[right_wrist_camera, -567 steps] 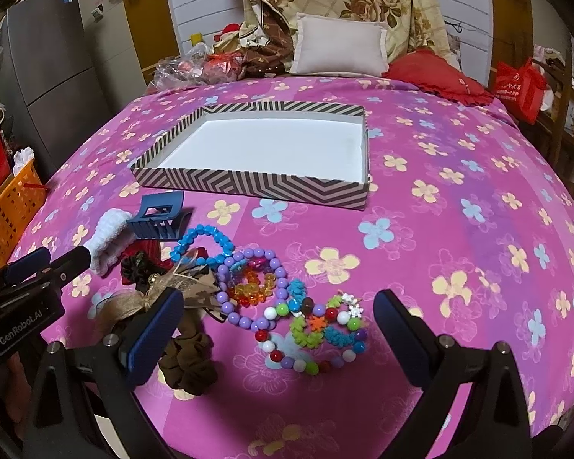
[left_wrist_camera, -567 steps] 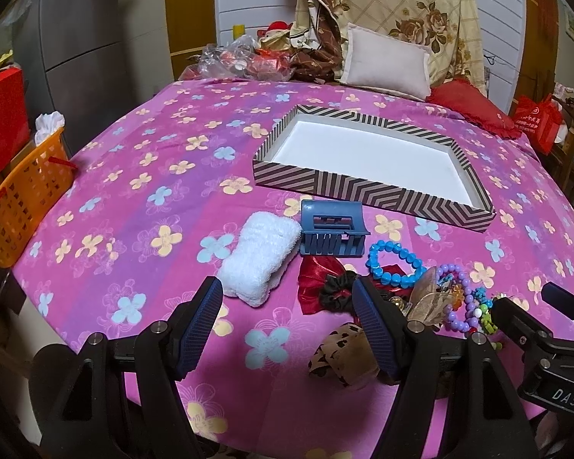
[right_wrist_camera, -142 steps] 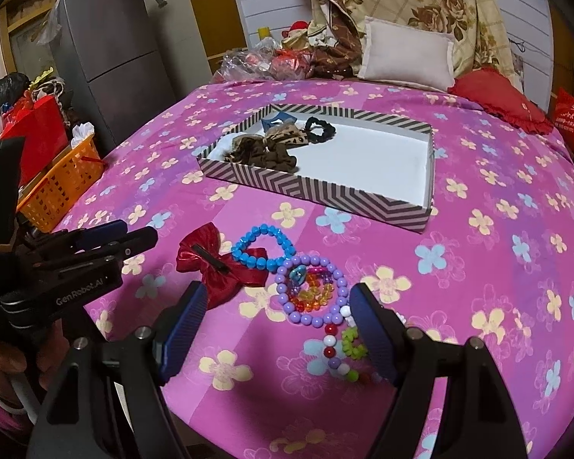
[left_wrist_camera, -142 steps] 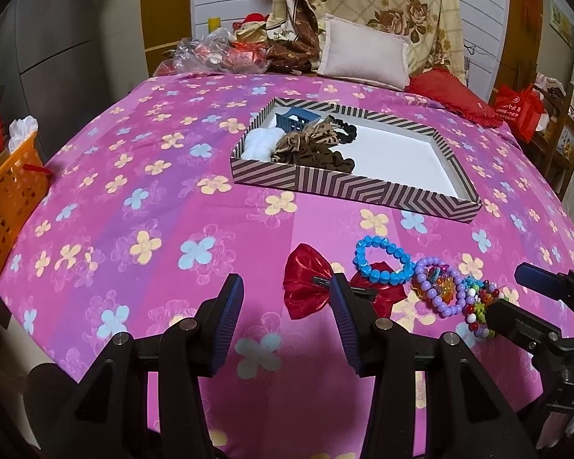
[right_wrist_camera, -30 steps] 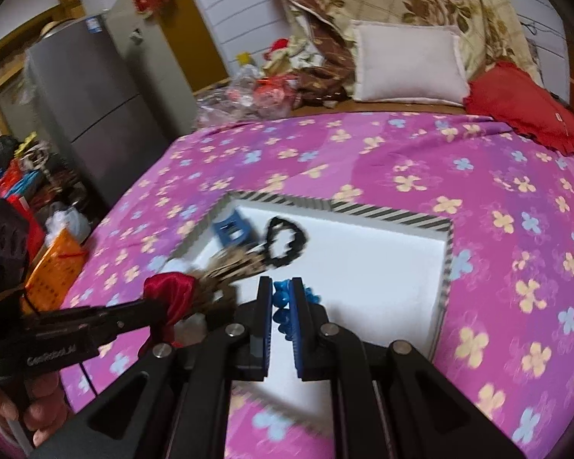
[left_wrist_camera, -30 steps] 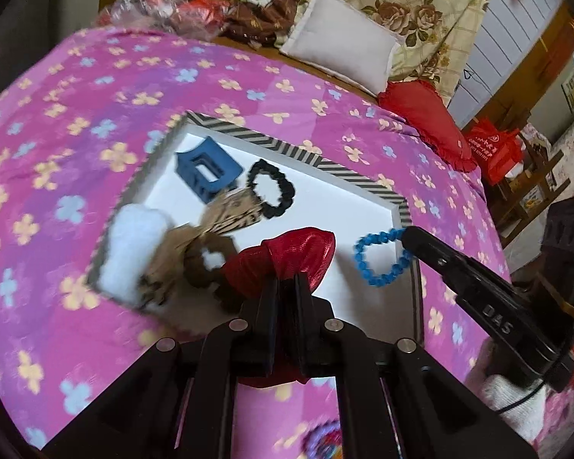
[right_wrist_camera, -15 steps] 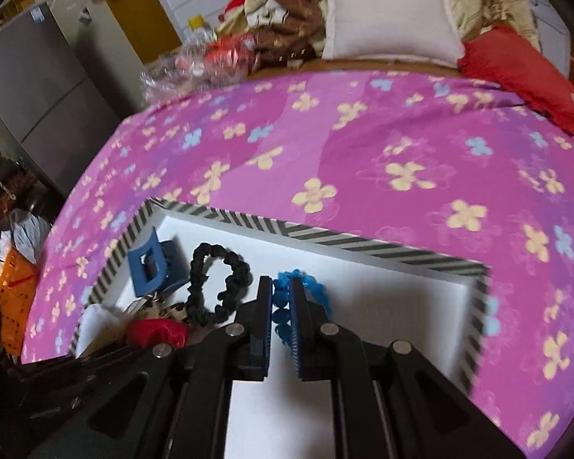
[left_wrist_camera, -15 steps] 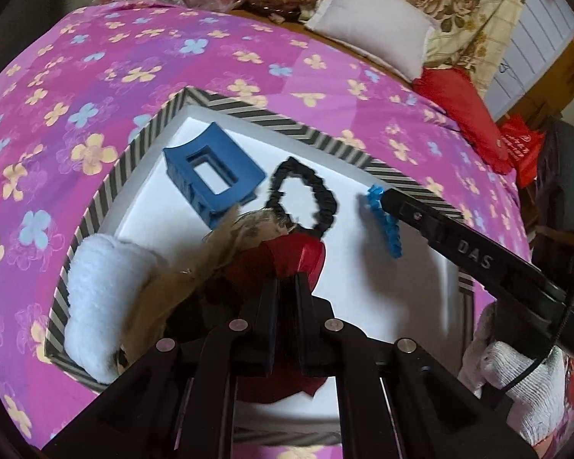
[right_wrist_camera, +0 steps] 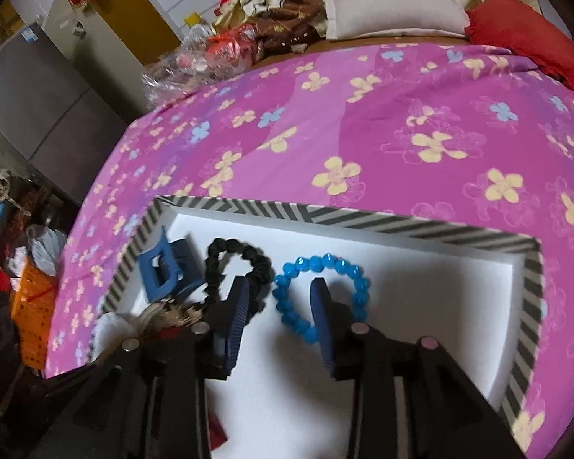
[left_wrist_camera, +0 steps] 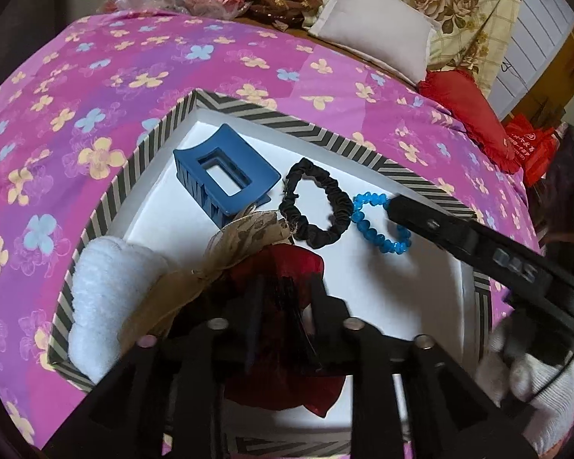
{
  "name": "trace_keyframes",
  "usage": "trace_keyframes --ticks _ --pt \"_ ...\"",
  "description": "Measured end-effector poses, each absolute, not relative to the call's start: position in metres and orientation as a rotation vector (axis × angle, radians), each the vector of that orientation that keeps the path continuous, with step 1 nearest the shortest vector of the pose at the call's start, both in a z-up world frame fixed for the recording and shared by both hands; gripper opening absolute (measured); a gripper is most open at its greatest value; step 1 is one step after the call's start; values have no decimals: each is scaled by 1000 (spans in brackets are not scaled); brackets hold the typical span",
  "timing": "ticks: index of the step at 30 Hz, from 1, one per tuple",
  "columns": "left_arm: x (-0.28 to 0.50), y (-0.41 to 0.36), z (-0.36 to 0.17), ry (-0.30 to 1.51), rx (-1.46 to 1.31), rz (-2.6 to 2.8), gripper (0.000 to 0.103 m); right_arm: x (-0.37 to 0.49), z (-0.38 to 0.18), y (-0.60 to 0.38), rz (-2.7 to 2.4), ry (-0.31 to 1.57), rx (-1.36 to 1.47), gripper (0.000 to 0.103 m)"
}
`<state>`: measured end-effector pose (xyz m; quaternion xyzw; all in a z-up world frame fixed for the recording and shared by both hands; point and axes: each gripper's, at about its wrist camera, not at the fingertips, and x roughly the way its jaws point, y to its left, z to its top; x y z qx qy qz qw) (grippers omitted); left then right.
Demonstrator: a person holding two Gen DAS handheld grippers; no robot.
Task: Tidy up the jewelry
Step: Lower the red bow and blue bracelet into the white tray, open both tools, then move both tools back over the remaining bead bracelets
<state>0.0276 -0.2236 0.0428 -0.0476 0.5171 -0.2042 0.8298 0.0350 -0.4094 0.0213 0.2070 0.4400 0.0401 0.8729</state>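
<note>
Both grippers have come down into the striped box (left_wrist_camera: 155, 141) since 1 s ago, when each was clamped tight on its item. Left gripper (left_wrist_camera: 285, 298): jaws opening, red bow (left_wrist_camera: 287, 271) between them, lying on the white floor near the box's front edge, against the tan bow (left_wrist_camera: 245, 235); blurred, pads look off it. Right gripper (right_wrist_camera: 281, 306): jaws opening, blue bead bracelet (right_wrist_camera: 321, 264) released flat mid-box, 1 pad inside its loop, 1 outside, not pressing. Black scrunchie (left_wrist_camera: 317, 206) lies just left of the bracelet, touching or nearly so; blue claw clip (left_wrist_camera: 222, 172) at the back-left corner, white fluffy piece (left_wrist_camera: 107, 306) along the left edge.

Step in hand: drop-off of bow and bracelet. Next, by my read: finish spreading the jaws, lift both straight up so no pad snags the bead loop or bow fabric, then go for whatever jewelry is left on the pink bedspread (right_wrist_camera: 363, 122); none is in view here.
</note>
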Motion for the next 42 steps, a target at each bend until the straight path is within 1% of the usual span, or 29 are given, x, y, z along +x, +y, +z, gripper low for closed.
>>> trace_keyframes --ticks 1,2,5,6,13,17,21,32,42 --pt "26 -223 45 1088 -97 -429 31 27 25 -410 85 914 428 35" --pt "23 -222 49 1074 -90 -421 33 22 29 -410 88 911 425 37" --pt "15 -220 57 1041 -68 -405 34 -7 39 -412 85 900 416 48" --pt "12 -219 59 1031 -61 -401 34 -16 42 -411 79 896 405 49" --pt "-17 -211 75 980 3 -376 35 -80 62 -408 9 880 333 50" --pt "-42 -206 82 961 7 -374 35 -111 66 -400 0 877 301 54" --pt "-68 -205 86 955 15 -386 35 -142 67 -391 0 861 328 57" --pt "-122 -200 89 916 66 -387 35 -190 69 -370 -62 815 281 61" --pt "-157 -196 87 881 114 -388 35 -223 59 -356 -71 826 254 65"
